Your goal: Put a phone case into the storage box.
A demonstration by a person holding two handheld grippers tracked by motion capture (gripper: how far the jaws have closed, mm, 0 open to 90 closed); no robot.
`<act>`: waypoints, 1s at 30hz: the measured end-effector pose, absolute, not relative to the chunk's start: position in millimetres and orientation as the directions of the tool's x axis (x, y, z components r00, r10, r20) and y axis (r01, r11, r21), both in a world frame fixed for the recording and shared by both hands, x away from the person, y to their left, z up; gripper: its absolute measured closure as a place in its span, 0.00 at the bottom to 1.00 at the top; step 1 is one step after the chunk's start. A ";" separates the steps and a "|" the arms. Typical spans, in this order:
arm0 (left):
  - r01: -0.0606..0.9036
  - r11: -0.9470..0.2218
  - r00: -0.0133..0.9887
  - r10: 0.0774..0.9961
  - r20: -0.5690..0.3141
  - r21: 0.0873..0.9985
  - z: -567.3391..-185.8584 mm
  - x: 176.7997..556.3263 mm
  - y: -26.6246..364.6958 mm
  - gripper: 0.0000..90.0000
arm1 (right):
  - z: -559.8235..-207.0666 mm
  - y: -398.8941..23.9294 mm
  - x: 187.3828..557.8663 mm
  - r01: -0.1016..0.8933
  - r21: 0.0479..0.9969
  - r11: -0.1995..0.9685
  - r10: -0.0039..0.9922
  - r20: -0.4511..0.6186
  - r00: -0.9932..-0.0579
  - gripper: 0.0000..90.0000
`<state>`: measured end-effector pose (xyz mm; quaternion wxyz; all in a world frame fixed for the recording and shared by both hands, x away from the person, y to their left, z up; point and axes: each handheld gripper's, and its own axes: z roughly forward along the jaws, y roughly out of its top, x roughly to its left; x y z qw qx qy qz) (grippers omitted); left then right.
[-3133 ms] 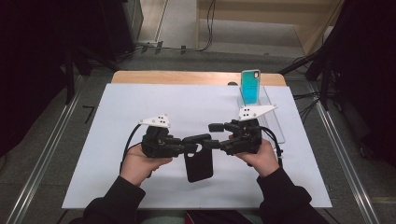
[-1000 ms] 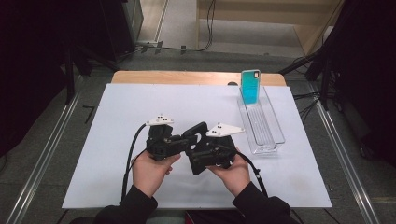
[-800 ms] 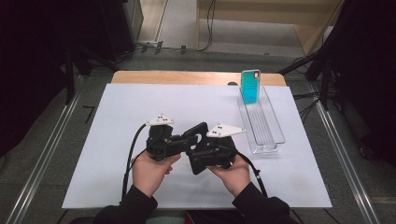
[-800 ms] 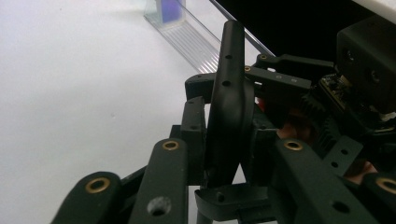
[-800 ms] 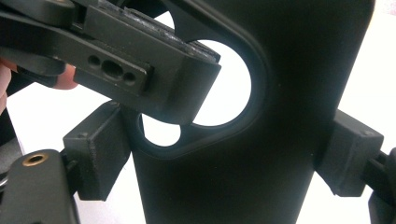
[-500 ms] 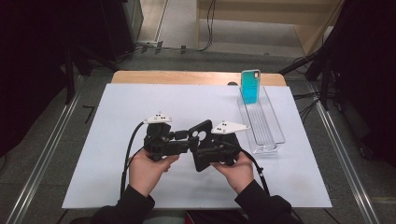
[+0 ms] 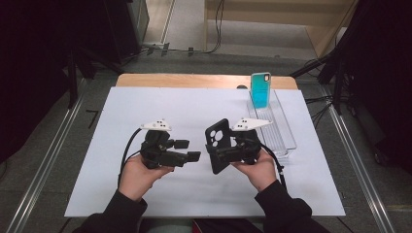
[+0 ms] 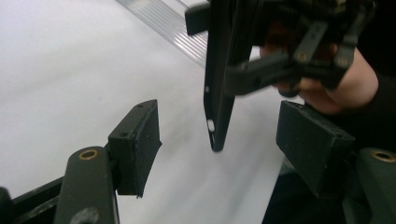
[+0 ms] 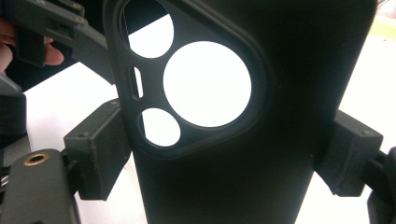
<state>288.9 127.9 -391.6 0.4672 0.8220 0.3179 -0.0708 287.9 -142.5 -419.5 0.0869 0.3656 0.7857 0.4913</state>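
A black phone case (image 7: 217, 144) with round camera cut-outs is held upright above the white mat by my right gripper (image 7: 224, 151), whose pads press on its two long edges. The right gripper view looks at the case (image 9: 243, 116) close up, clamped between both pads. My left gripper (image 7: 188, 150) is a short way to the case's left, open and holding nothing. In the left gripper view the case (image 8: 219, 84) hangs edge-on between and beyond the spread pads, not touching them. A turquoise phone case (image 7: 260, 90) stands in a clear tray (image 7: 282, 131) at the back right.
The white mat (image 7: 194, 107) covers the table, with a bare wooden strip (image 7: 194, 80) along the far edge. Cables (image 7: 127, 150) trail from both grippers. Metal rails (image 7: 48, 150) run along the table's left and right sides.
The two grippers were together on the black case. The left one has let go and drawn away to the left; the right one has lifted the case upright and moved it right.
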 end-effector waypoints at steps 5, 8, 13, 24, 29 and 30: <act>0.559 -0.400 0.814 0.433 -0.388 0.726 -401.5 290.2 137.5 0.34 | -414.9 -149.0 290.4 0.485 0.834 0.263 0.630 0.232 -0.741 0.15; 0.537 -0.441 0.832 0.421 -0.362 0.720 -409.0 289.6 142.7 0.34 | -411.9 -152.6 291.5 0.483 0.833 0.268 0.620 0.235 -0.749 0.15; 0.512 -0.475 0.849 0.411 -0.334 0.716 -419.7 286.5 153.2 0.34 | -408.0 -160.5 294.8 0.488 0.832 0.263 0.610 0.248 -0.753 0.15; 0.524 -0.500 0.837 0.450 -0.310 0.689 -435.3 280.3 175.2 0.34 | -393.6 -180.4 302.3 0.508 0.831 0.230 0.634 0.268 -0.725 0.15; 0.535 -0.503 0.830 0.465 -0.309 0.679 -441.8 276.0 181.2 0.34 | -385.0 -193.1 307.3 0.508 0.838 0.197 0.663 0.268 -0.699 0.15; 0.539 -0.502 0.826 0.471 -0.310 0.676 -442.8 274.8 182.3 0.34 | -383.1 -196.2 308.3 0.511 0.838 0.190 0.672 0.268 -0.690 0.15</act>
